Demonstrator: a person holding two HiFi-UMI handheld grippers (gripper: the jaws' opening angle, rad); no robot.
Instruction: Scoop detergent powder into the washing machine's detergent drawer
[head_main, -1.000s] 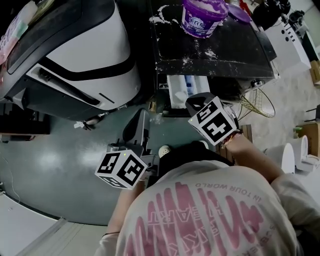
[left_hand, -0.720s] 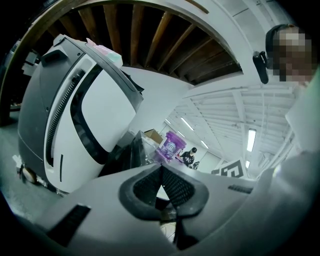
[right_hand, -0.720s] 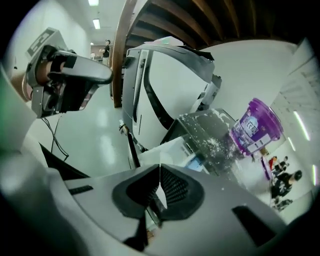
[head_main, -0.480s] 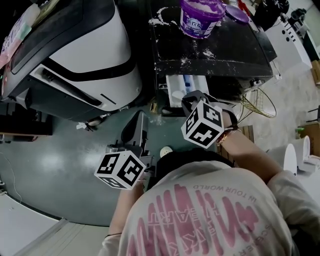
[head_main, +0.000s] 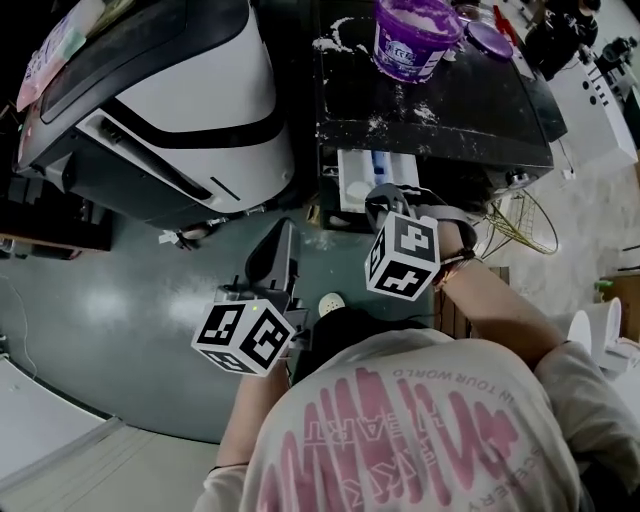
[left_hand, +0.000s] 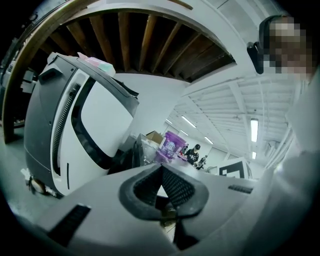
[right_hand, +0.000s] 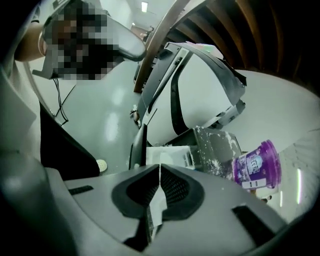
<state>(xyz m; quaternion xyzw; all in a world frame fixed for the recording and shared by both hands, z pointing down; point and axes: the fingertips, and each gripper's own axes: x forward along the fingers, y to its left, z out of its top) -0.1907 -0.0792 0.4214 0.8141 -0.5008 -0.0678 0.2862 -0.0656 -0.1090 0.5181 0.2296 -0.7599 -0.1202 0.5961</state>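
Right gripper view: right tongs (right_hand: 160, 170) pinch thin white scoop handle (right_hand: 156, 202); left tongs (left_hand: 161, 169) closed, ribbed pads (left_hand: 177, 190) touching.

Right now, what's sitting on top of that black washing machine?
A purple tub of white powder, a purple lid beside it, and spilled powder. The machine's top beneath the tub is hidden.

Head view overhead, gripper views low, sharing purple tub (head_main: 412, 45)
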